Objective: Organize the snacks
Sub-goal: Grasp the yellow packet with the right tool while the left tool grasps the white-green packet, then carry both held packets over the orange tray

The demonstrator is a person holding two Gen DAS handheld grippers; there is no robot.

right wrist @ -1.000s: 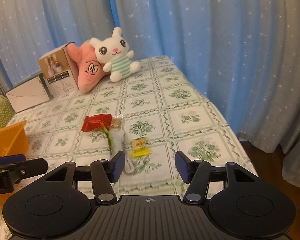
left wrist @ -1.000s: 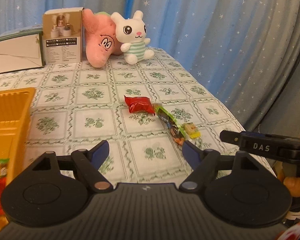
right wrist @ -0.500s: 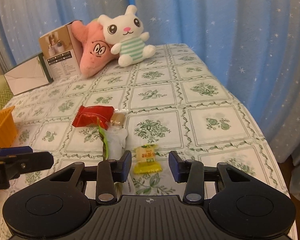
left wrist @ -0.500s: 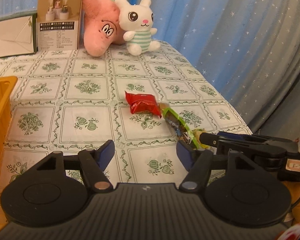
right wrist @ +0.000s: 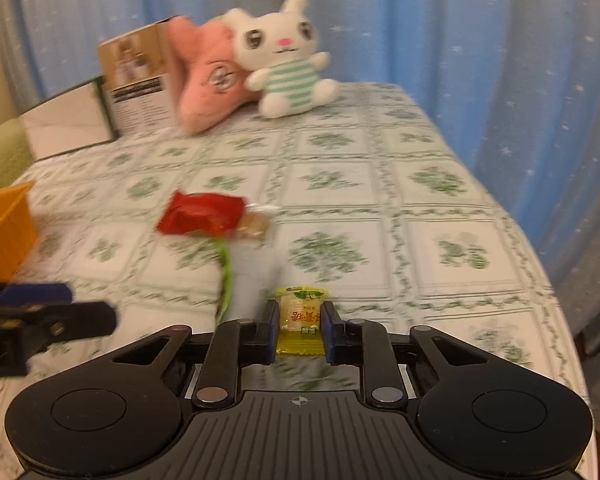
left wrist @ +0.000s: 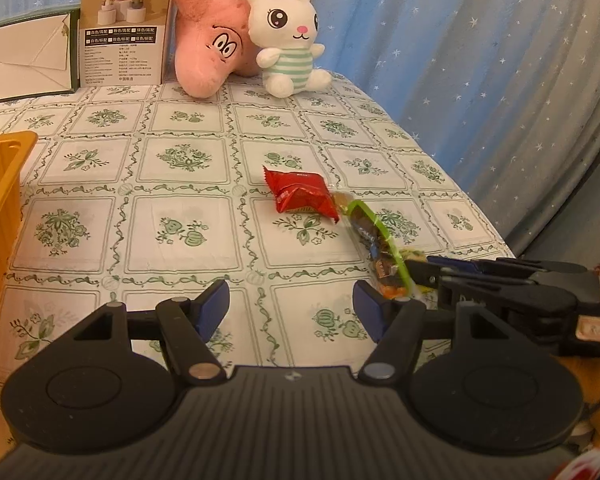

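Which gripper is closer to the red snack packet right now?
Left, though not by much. The left gripper hangs open over the tablecloth short of the red snack packet. The right gripper, shut on the yellow candy, sits off to the packet's right.

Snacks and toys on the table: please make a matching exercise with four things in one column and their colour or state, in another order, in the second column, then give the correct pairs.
Things:
1. yellow candy
2. red packet
3. rabbit plush
4. basket

States:
A. sits at the far end, leaning on the pink plush
B. orange, at the left edge of the view
C. lies flat on the tablecloth, untouched
D. clamped between the jaws of the right gripper

Pairs: 1-D, 2-C, 3-A, 4-B
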